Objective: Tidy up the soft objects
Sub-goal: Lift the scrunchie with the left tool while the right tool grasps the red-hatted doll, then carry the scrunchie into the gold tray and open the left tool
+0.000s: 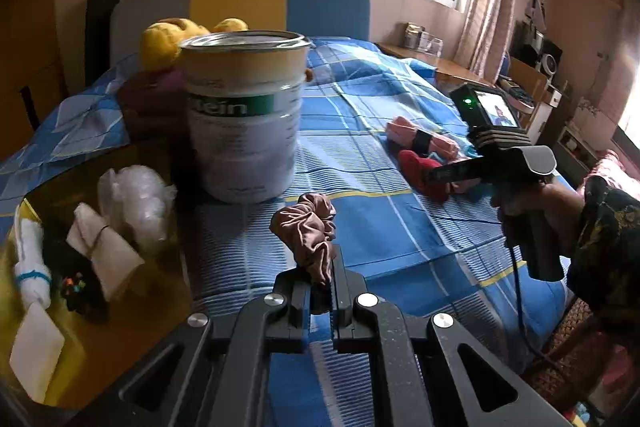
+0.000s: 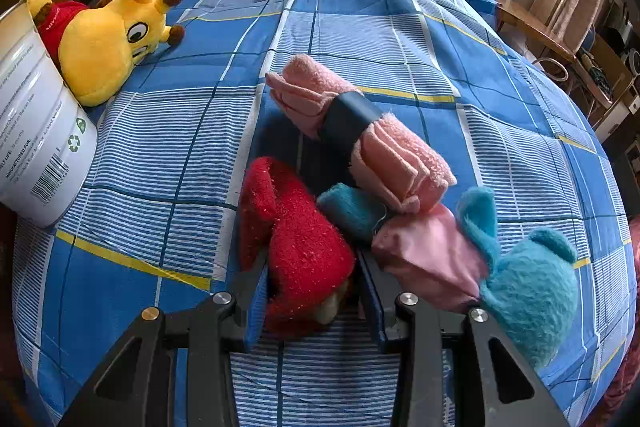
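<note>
The left gripper (image 1: 320,287) is clamped tight on a brown scrunchie (image 1: 308,231), lifted above the blue plaid bedspread (image 1: 380,219) – the right gripper (image 2: 312,279) presses partway closed around a red fuzzy sock (image 2: 296,235) lying there.

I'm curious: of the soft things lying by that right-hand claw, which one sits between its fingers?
The red fuzzy piece. The right gripper straddles it, while the banded pink roll and the blue plush lie outside the fingers.

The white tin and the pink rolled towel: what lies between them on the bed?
Only bare blue checked bedspread between the white tin and pink rolled towel, in the right wrist view.
</note>
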`<state>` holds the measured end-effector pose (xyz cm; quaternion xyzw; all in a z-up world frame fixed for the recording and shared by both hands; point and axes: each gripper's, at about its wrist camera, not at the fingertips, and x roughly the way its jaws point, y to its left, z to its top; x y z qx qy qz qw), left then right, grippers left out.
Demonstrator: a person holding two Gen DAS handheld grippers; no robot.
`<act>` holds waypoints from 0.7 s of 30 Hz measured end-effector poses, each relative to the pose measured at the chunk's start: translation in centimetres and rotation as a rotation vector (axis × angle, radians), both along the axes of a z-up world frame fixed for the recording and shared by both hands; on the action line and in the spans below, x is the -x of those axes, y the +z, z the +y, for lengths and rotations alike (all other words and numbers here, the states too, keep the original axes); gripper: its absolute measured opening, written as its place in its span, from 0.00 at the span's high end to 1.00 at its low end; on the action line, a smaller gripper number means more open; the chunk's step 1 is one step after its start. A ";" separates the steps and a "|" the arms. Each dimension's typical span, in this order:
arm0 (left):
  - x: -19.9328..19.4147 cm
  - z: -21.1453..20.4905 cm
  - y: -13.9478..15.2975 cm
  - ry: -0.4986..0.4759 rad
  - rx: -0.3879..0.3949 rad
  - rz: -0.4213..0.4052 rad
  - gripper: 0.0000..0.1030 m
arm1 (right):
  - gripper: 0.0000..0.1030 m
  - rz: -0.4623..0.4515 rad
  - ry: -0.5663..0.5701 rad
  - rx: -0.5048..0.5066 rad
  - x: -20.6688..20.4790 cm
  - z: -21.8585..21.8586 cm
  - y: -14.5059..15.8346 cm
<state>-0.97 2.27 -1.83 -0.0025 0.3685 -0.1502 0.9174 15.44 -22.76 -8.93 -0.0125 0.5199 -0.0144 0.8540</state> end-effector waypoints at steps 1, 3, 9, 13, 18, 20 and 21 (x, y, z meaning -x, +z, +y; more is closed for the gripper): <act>0.2 0.3 0.0 0.007 0.001 0.002 0.93 | 0.61 0.000 0.001 0.001 0.0 0.0 0.0; 0.2 0.8 0.0 0.019 0.004 0.005 0.93 | 0.61 0.000 0.002 0.004 0.0 0.0 0.0; 0.5 3.8 0.4 0.081 0.045 0.019 0.93 | 0.61 0.001 0.005 0.003 0.1 0.0 0.1; 0.6 7.5 0.6 0.174 0.082 0.033 0.93 | 0.61 0.002 0.006 0.005 0.1 0.0 0.1; 1.4 13.8 0.1 0.315 0.172 0.099 0.93 | 0.61 0.003 0.009 0.008 0.0 0.1 0.1; 1.7 16.3 -0.5 0.375 0.193 0.136 0.93 | 0.61 0.003 0.009 0.010 0.1 0.0 0.1; 1.7 17.1 -0.7 0.397 0.194 0.145 0.93 | 0.61 0.002 0.009 0.011 0.0 0.1 0.1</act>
